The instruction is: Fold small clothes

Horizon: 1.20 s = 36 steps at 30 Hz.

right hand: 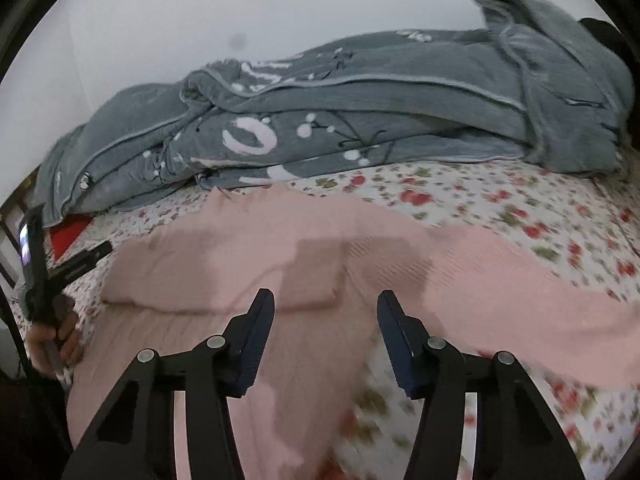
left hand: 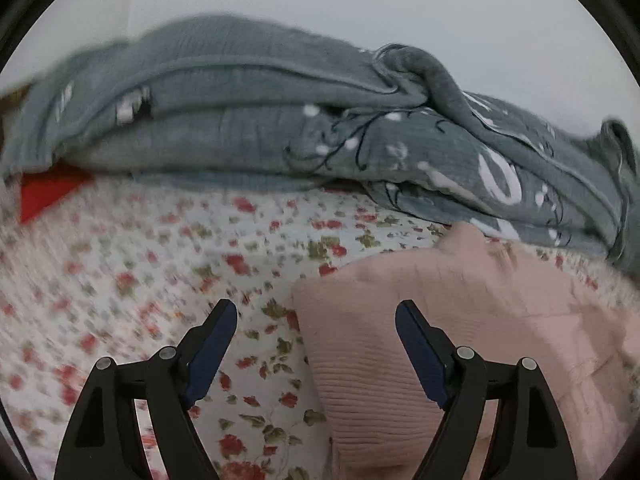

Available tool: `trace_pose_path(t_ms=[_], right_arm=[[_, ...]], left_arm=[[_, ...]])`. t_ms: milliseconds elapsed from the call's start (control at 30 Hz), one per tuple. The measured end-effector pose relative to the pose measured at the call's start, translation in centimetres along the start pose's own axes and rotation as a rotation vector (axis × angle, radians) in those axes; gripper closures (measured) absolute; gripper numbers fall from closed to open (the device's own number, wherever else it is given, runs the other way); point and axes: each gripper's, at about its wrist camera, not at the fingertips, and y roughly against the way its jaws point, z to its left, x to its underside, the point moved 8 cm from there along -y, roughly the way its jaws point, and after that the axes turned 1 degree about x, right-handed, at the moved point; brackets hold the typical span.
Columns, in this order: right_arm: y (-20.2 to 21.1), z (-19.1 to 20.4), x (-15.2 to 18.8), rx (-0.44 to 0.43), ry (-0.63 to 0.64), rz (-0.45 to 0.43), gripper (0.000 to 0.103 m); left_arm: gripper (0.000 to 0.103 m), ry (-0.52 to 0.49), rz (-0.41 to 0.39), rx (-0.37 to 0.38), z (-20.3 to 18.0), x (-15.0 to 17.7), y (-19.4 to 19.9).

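Note:
A pink knit sweater (right hand: 280, 248) lies flat on a floral bedsheet (right hand: 500, 200). One sleeve is folded across its body and the other sleeve (right hand: 520, 280) stretches out to the right. My right gripper (right hand: 326, 300) is open and empty, just above the sweater's body. My left gripper (left hand: 316, 312) is open and empty, over the sweater's left edge (left hand: 400, 320) where it meets the floral bedsheet (left hand: 140, 280). The left gripper's body and the hand holding it show at the far left of the right wrist view (right hand: 60, 280).
A bunched grey blanket with white patterns (left hand: 280, 120) lies along the far side of the bed against a white wall; it also shows in the right wrist view (right hand: 360, 112). A red item (left hand: 48, 192) pokes out from under the blanket at the left.

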Motion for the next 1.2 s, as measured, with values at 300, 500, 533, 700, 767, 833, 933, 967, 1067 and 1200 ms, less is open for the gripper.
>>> trace_pose_path(t_ms=[300,500,533,700,767,833,933,967,1067,1200], right_arm=[[-7.0,0.0,0.9,0.067,0.044,0.128,0.07],[-7.6,0.3,0.7,0.05,0.055,0.106,0.073],[-7.5,0.4,0.7,0.029,0.053,0.099,0.09],[-5.1,0.4,-0.2,-0.044,0.029,-0.015,0.095],[-3.3,-0.1,-0.8,-0.025,0.012,-0.093,0.095],[-2.4,-0.6,-1.1,0.01,0.009,-0.121,0.095],[-1.7,-1.4,-1.2,0.065,0.003,-0.124,0.095],[-1.7,-1.5,-1.1,0.083,0.012,-0.112,0.095],[-3.5,-1.6,0.0,0.145,0.046,-0.017,0.095],[-3.8,-2.4,0.4,0.145,0.019,0.012,0.095]], left_arm=[[0.022,0.034,0.047,0.128,-1.0,1.0,-1.6],[0.022,0.043,0.018,0.118,-0.6,0.6,-1.1],[0.022,0.049,0.015,0.117,-0.4,0.5,-1.0],[0.022,0.062,-0.01,0.12,-0.1,0.2,-0.4],[0.022,0.057,-0.017,0.122,-0.2,0.2,-0.3],[0.022,0.047,-0.024,0.126,-0.5,0.2,-0.1],[0.022,0.018,-0.031,0.155,-1.2,0.2,0.2],[0.022,-0.001,-0.033,0.176,-1.7,0.3,0.3],[0.022,-0.046,-0.047,0.238,-3.0,0.4,0.8],[0.022,-0.111,-0.068,0.321,-4.9,0.7,1.9]])
